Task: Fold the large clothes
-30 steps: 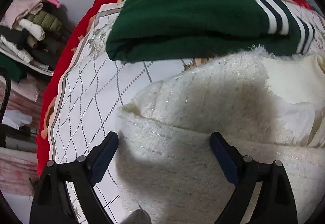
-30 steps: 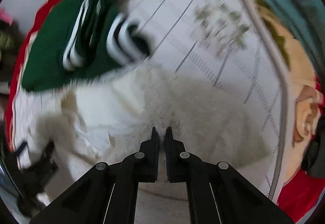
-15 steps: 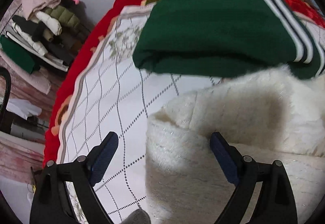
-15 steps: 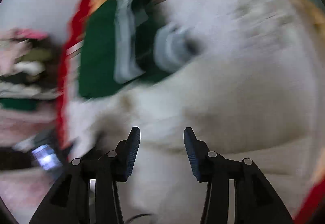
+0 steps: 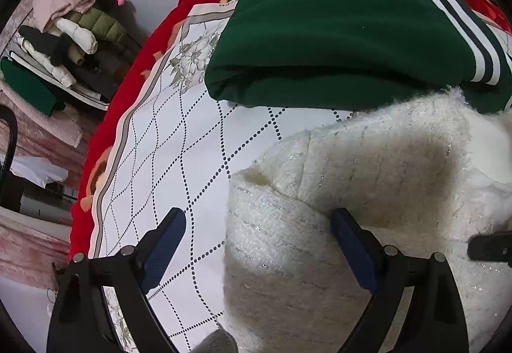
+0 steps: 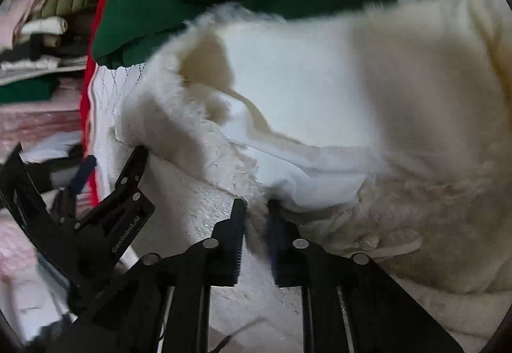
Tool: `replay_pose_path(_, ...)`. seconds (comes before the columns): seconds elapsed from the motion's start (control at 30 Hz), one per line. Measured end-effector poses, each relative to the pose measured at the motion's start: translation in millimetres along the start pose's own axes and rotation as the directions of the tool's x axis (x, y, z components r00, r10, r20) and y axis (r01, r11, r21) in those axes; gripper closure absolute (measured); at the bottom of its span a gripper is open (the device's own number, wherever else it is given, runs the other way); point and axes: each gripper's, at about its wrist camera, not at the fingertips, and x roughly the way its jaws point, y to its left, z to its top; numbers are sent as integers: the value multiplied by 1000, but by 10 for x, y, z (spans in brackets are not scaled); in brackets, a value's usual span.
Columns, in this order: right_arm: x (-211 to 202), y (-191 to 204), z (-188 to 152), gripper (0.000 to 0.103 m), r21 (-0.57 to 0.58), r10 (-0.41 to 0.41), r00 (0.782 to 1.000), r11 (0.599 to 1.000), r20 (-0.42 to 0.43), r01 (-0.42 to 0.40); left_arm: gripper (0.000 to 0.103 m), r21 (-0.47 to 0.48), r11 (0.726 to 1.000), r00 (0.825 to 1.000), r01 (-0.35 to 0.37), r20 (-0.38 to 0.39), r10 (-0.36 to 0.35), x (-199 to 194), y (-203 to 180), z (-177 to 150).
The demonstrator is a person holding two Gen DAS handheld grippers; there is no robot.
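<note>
Right gripper (image 6: 256,215) pinches the cream sweater's (image 6: 400,97) fuzzy edge.

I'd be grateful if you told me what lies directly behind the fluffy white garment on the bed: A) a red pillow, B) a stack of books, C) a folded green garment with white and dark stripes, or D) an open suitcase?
C: the folded green garment with white and dark stripes lies just beyond the fluffy white garment.

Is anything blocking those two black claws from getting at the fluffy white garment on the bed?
Nothing visible does. The right gripper is already shut on a fold of the fluffy white garment. The left gripper is open, its jaws straddling the garment's edge. The folded green garment lies beyond, out of the way.
</note>
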Motion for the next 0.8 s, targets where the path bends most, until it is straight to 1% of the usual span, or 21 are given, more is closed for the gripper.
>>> replay_pose_path(0.03, -52, 39, 10, 93, 0, -21, 999, 1000, 29, 21, 10, 2, 1000, 1000, 0, 5, 0, -18, 2, 5)
replay_pose_path(0.07, -140, 117, -19, 93, -4, -53, 995, 999, 82, 54, 10, 3, 1000, 1000, 2, 11, -2, -37, 8, 11)
replay_pose_path(0.1, -191, 180, -37, 93, -7, -72, 991, 997, 112, 73, 10, 2, 1000, 1000, 4, 15, -4, -54, 18, 13)
replay_pose_path(0.17, -361, 339, -57, 93, -26, -116, 971, 992, 208, 125, 10, 0, 1000, 1000, 8, 24, -8, -92, 49, 14)
replay_pose_path(0.23, -476, 397, -20, 94, -35, -138, 955, 988, 262, 152, 10, -4, 1000, 999, 11, 31, -11, -119, 83, 15)
replay_pose_path(0.27, -530, 413, 1, 94, -28, -159, 942, 984, 295, 175, 10, -8, 1000, 999, 11, 33, -10, -130, 105, 18)
replay_pose_path(0.33, -541, 403, 114, 103, -22, -183, 934, 980, 307, 199, 10, -14, 1000, 1000, 8, 30, -8, -128, 137, 22)
replay_pose_path(0.37, -512, 369, 199, 103, -13, -221, 924, 972, 313, 237, 10, -19, 1000, 1000, 8, 23, -8, -117, 155, 24)
replay_pose_path(0.4, -456, 313, 296, 103, -20, -218, 938, 973, 270, 232, 10, -23, 1000, 1000, 8, 16, -8, -109, 170, 21)
replay_pose_path(0.43, -398, 225, 346, 102, -15, -199, 956, 978, 216, 207, 10, -27, 1000, 1000, 10, 9, -10, -109, 189, 20)
replay_pose_path(0.47, -407, 156, 371, 102, 5, -172, 967, 985, 188, 174, 10, -35, 999, 1000, 14, 7, -14, -137, 224, 12)
replay_pose_path(0.5, -464, 135, 345, 102, 24, -137, 973, 991, 186, 134, 10, -44, 999, 1000, 19, 11, -19, -175, 259, 0)
replay_pose_path(0.53, -576, 91, 295, 98, 36, -106, 975, 994, 198, 101, 10, -51, 998, 1000, 27, 15, -26, -226, 293, -22)
replay_pose_path(0.57, -791, 41, 170, 96, 38, -82, 971, 996, 226, 76, 10, -60, 997, 999, 41, 17, -40, -298, 336, -53)
replay_pose_path(0.6, -935, 22, 67, 89, 37, -75, 965, 997, 250, 68, 10, -66, 996, 998, 56, 18, -55, -370, 370, -92)
replay_pose_path(0.63, -1122, -38, -80, 72, 42, -71, 957, 997, 281, 62, 10, -68, 995, 997, 73, 22, -72, -475, 403, -158)
replay_pose_path(0.67, -1320, -138, -272, 60, 55, -73, 945, 997, 318, 58, 10, -64, 994, 996, 86, 23, -84, -550, 408, -213)
replay_pose_path(0.7, -1515, -306, -499, 41, 74, -79, 931, 996, 357, 56, 10, -59, 993, 995, 100, 22, -99, -628, 405, -286)
replay_pose_path(0.73, -1704, -462, -761, 33, 104, -90, 911, 993, 401, 53, 10, -52, 992, 993, 114, 19, -113, -707, 388, -371)
replay_pose_path(0.77, -1824, -610, -948, 32, 131, -107, 901, 990, 421, 56, 10, -38, 991, 991, 131, 10, -131, -785, 347, -478)
replay_pose_path(0.8, -1932, -817, -1181, 32, 172, -128, 901, 983, 416, 60, 10, -24, 989, 989, 146, -2, -146, -837, 303, -569)
